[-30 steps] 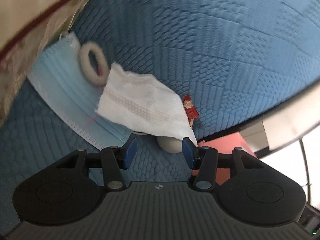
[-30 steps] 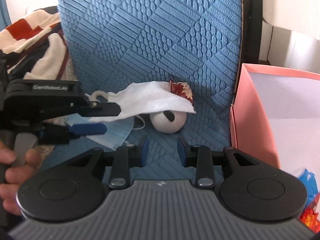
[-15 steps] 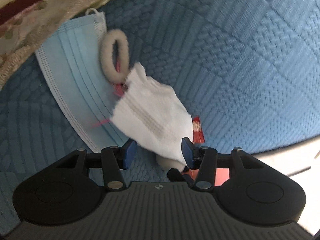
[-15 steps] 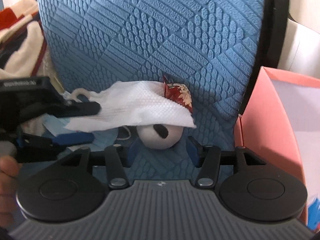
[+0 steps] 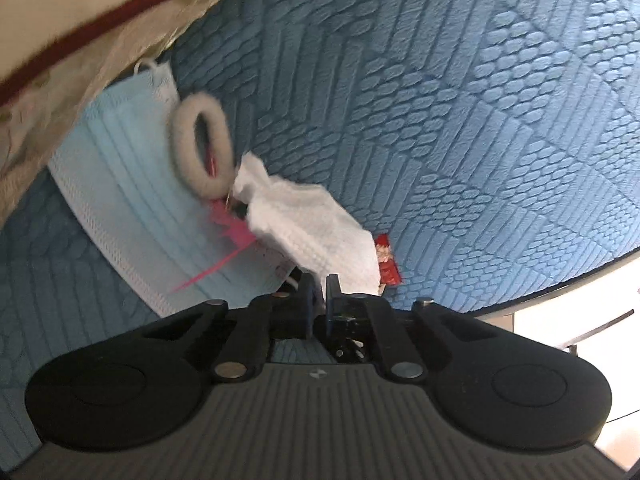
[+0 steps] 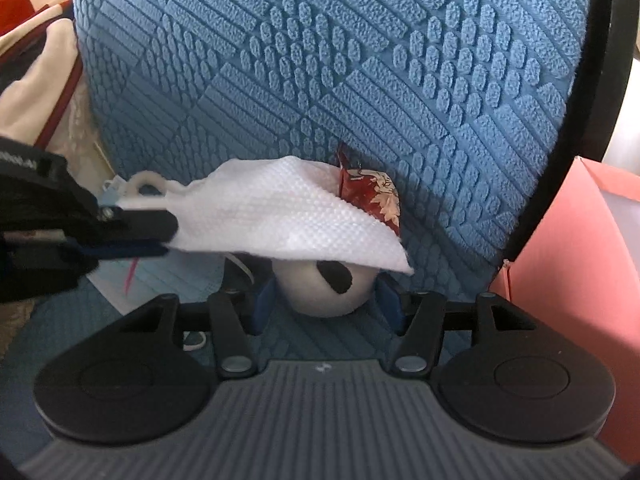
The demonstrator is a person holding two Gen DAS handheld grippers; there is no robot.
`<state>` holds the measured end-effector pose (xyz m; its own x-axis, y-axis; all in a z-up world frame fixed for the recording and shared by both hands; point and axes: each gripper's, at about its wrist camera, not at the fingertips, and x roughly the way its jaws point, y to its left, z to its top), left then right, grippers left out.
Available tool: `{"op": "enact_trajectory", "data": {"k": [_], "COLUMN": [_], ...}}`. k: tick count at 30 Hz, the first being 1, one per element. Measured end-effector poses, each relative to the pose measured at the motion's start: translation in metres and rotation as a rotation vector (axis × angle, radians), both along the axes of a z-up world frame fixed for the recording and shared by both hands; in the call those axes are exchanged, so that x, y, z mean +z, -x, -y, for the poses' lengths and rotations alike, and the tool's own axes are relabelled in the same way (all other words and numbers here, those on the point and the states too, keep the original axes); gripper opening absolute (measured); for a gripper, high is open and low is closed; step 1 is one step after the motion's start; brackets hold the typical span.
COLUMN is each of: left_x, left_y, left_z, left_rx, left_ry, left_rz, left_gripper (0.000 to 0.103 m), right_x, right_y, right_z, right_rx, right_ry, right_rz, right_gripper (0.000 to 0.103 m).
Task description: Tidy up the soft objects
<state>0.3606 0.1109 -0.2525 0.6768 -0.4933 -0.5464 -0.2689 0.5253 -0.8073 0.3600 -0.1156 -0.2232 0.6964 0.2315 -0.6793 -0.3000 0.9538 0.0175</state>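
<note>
White embossed cloth [image 6: 276,216] is pinched at one corner by my left claw [image 5: 318,300], pads clamped right on it. The rest drapes over the little white ball [image 6: 324,292] on the blue textured cushion [image 6: 360,60]. My right claw [image 6: 326,304] has just been spreading and now sits apart with the ball between the pads, not squeezing it yet.

My worry: it's only a corner grip, so the cloth could slip out when I lift. It could also drag the fuzzy ring [image 5: 202,144] or the red packet [image 6: 372,196] touching its edges. And if the right claw shuts now, it might catch the hanging cloth hem along with the ball. The pink box [image 6: 568,264] sits just off the cushion, probably the drop spot.
</note>
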Motion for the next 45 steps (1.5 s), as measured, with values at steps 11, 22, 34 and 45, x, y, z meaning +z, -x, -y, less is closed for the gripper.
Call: {"op": "enact_trajectory", "data": {"k": [11,22,34,45], "left_x": [0.014,0.023,0.051,0.070], "left_y": [0.014,0.020,0.052,0.096], "left_z": [-0.019,-0.032,-0.022,-0.028], "left_rx": [0.035,0.068,0.036,0.034], "left_ry": [-0.016,0.014,0.018,-0.047], "left_rz": [0.037,0.056,0.128,0.136], "left_gripper": [0.004,0.003,0.002,0.002], "right_x": [0.011,0.038,0.049,0.043], "right_y": [0.009,0.036,0.071,0.117], "right_z": [0.003,0.008,0.017,0.022], "right_rx": [-0.011,0.002,-0.032,-0.042], "right_ry": [0.020,-0.005,0.004,0.062], "right_rz": [0.008,0.015,-0.005,-0.015], "right_gripper": [0.054,0.053,0.052,0.052]}}
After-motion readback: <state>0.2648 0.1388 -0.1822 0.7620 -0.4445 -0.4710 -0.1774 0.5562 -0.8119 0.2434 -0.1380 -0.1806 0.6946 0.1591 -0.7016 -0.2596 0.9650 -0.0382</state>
